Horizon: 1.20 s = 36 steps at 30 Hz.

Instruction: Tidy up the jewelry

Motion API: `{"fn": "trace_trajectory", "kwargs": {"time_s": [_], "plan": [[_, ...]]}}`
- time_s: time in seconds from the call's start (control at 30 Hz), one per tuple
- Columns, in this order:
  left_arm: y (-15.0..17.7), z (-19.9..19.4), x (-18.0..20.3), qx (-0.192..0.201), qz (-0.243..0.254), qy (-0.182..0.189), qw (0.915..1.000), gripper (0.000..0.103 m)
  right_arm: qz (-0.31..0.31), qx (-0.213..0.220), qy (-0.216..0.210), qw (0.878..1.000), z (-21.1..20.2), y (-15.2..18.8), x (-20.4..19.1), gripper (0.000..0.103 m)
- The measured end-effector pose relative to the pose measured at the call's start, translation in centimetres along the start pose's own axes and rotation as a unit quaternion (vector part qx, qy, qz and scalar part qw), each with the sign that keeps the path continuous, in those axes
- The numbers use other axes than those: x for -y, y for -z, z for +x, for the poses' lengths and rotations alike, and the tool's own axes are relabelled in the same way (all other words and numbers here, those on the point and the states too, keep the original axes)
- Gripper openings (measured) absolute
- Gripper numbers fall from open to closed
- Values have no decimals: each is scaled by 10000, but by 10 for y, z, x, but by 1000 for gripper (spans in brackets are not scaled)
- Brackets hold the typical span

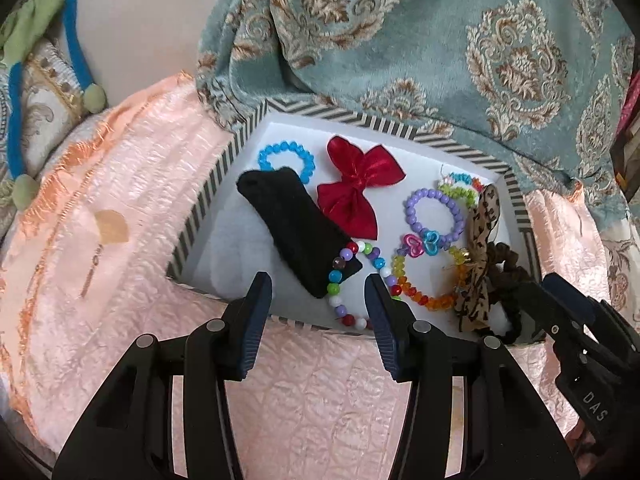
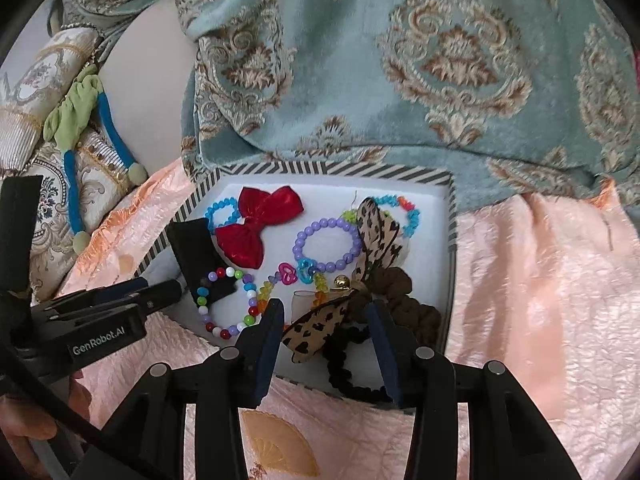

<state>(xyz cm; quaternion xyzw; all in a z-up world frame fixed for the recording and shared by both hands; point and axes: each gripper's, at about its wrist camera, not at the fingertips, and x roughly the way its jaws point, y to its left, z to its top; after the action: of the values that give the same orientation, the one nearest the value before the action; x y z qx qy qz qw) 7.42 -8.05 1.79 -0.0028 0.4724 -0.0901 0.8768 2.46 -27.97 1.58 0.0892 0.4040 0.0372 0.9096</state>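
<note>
A shallow white box with a striped rim [image 1: 218, 184] [image 2: 451, 216] lies on a pink quilt. Inside lie a red bow [image 1: 354, 188] [image 2: 256, 228], a blue bead bracelet [image 1: 276, 150], a black cloth piece [image 1: 296, 224], a mixed-colour bead bracelet [image 1: 340, 304] [image 2: 224, 328], a purple bead bracelet [image 1: 412, 208] [image 2: 324, 240], a leopard-print bow [image 1: 478, 264] [image 2: 316, 328] and dark scrunchies [image 2: 408, 300]. My left gripper [image 1: 318, 284] hangs open over the box's near edge, holding nothing. My right gripper [image 2: 325, 306] is open above the leopard bow, its pads clear of it.
A teal patterned blanket [image 1: 440, 40] is heaped behind the box. The pink quilt [image 1: 120, 220] spreads left, right and in front. A green and blue fabric cord [image 1: 76, 40] and patterned cushions lie at the far left. Each gripper shows at the edge of the other's view.
</note>
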Motion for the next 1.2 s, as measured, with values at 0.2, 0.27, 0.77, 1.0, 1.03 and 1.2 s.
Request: {"fn": "trace_trajectory", "kwargs": {"time_s": [0.2, 0.27, 0.77, 1.0, 1.03, 1.2], "plan": [[2, -20, 1, 180, 23, -57, 9998, 48, -55, 149, 190, 9997, -16, 2, -11, 43], [2, -26, 3, 235, 35, -64, 9997, 48, -55, 185, 213, 9996, -19, 3, -14, 50], [4, -67, 12, 696, 167, -192, 9973, 48, -70, 487, 439, 9978, -51, 3, -28, 60], [4, -75, 15, 769, 181, -238, 9966, 48, -69, 477, 495, 9976, -59, 3, -28, 60], [4, -76, 16, 777, 185, -248, 9965, 48, -63, 488, 501, 9975, -60, 4, -28, 60], [5, -79, 17, 818, 193, -290, 9960, 48, -21, 489, 543, 9973, -64, 4, -28, 60]]}}
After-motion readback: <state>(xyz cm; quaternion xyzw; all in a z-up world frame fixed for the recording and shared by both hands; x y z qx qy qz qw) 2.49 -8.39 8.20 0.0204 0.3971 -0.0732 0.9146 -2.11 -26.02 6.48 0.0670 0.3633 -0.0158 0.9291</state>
